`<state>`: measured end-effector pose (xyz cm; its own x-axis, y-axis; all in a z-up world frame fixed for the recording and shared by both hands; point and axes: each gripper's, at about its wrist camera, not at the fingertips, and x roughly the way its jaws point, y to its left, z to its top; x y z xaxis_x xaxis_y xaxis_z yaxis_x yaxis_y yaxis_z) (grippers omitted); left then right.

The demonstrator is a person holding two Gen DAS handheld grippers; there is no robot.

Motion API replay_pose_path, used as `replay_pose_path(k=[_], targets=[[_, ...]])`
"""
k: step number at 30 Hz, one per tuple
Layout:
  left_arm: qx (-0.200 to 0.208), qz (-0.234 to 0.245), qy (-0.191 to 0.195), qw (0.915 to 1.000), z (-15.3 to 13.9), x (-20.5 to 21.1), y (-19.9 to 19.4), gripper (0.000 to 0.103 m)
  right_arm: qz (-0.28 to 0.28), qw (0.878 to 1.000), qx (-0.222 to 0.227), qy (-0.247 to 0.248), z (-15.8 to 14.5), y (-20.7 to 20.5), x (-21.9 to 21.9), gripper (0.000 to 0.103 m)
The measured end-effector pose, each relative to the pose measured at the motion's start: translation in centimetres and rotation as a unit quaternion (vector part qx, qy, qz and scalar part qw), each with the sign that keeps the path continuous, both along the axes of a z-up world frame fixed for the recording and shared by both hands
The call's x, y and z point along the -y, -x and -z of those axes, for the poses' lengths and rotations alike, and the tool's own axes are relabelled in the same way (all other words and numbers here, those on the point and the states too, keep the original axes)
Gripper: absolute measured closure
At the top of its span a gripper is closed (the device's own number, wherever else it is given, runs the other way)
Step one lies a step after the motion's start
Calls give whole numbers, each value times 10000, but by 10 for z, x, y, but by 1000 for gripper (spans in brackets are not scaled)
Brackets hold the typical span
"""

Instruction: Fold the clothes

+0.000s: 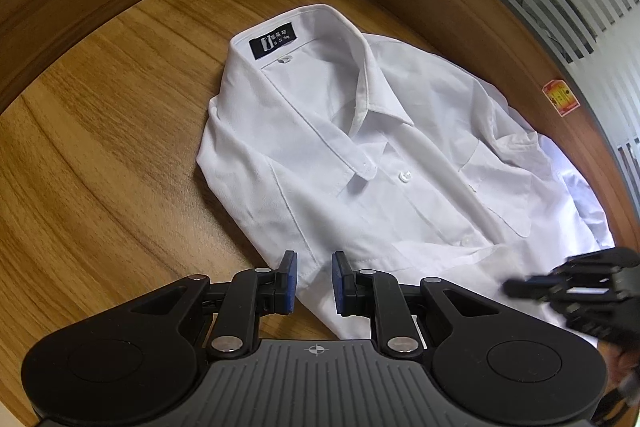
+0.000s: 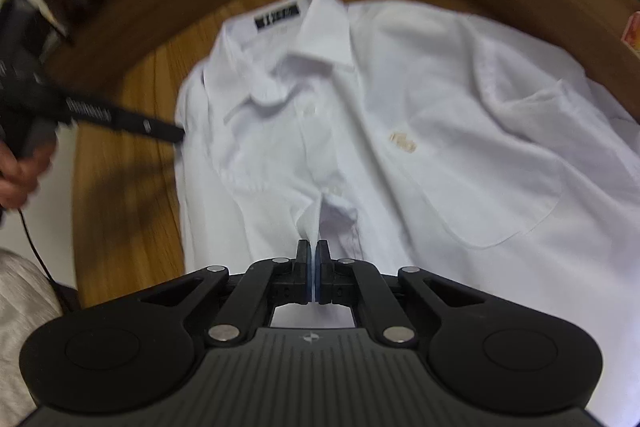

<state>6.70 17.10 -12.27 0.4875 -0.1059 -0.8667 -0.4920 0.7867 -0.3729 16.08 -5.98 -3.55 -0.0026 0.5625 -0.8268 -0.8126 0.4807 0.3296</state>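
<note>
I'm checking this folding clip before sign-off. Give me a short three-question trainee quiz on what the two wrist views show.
1. True or false: the white dress shirt lies collar-up on a wooden table.
2. Which gripper has its jaws closed on a fold of shirt fabric? A) left gripper B) right gripper
3. Fill in: the black label sits inside the shirt's ____.

Key: 1 true; 2 B, the left gripper's jaws stand apart over the shirt's edge, not pressing it; 3 collar.
</note>
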Motion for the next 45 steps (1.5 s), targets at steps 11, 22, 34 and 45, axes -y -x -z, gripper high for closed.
replay_pose_path(k=[11, 22, 34, 45], targets=[[-80, 46, -38, 10000, 6, 4, -3, 82, 569, 9982, 169, 107, 14, -37, 3, 102], [546, 703, -476, 9949, -24, 20, 1, 82, 842, 9935, 671, 378, 23, -24, 4, 75], [621, 1856, -592, 9789, -19, 69, -11, 82, 2356, 9692, 639, 313, -34, 48, 139, 66], [380, 1956, -499, 9787, -6, 81, -28, 79, 4093, 9053, 644, 935, -9, 162, 258, 66]])
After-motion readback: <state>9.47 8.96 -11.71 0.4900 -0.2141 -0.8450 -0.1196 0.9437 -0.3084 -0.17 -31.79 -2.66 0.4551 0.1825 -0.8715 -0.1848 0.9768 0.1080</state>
